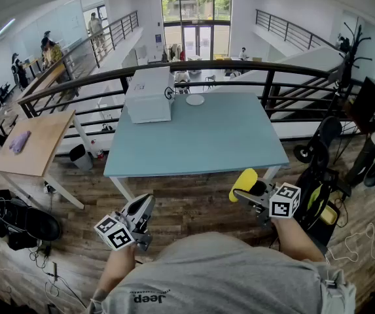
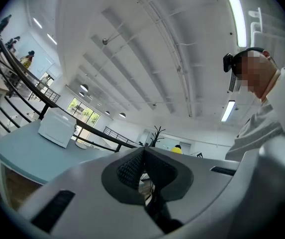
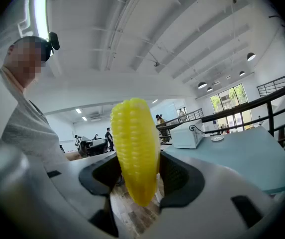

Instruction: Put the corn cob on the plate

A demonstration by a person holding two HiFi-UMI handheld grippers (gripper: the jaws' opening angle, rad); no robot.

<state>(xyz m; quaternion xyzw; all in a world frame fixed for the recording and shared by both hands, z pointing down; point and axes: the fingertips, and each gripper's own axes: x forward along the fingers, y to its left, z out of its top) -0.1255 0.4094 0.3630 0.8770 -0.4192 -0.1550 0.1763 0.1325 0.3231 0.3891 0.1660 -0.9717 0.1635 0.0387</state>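
Note:
My right gripper [image 3: 136, 179] is shut on a yellow corn cob [image 3: 134, 146], which stands upright between the pads. In the head view that gripper [image 1: 248, 190] holds the corn cob [image 1: 243, 182] in the air just off the near right corner of the blue-green table [image 1: 200, 142]. A small white plate [image 1: 195, 99] lies at the table's far edge; it also shows far off as the plate [image 3: 217, 138] in the right gripper view. My left gripper [image 1: 141, 212] hangs low in front of the table, shut and holding nothing, its pads [image 2: 132, 169] pressed together.
A white box [image 1: 149, 94] stands on the table's far left corner, next to the plate. A black railing [image 1: 174, 70] runs behind the table. A wooden table [image 1: 36, 142] stands to the left, a coat stand [image 1: 347, 51] and gear to the right. People stand far off.

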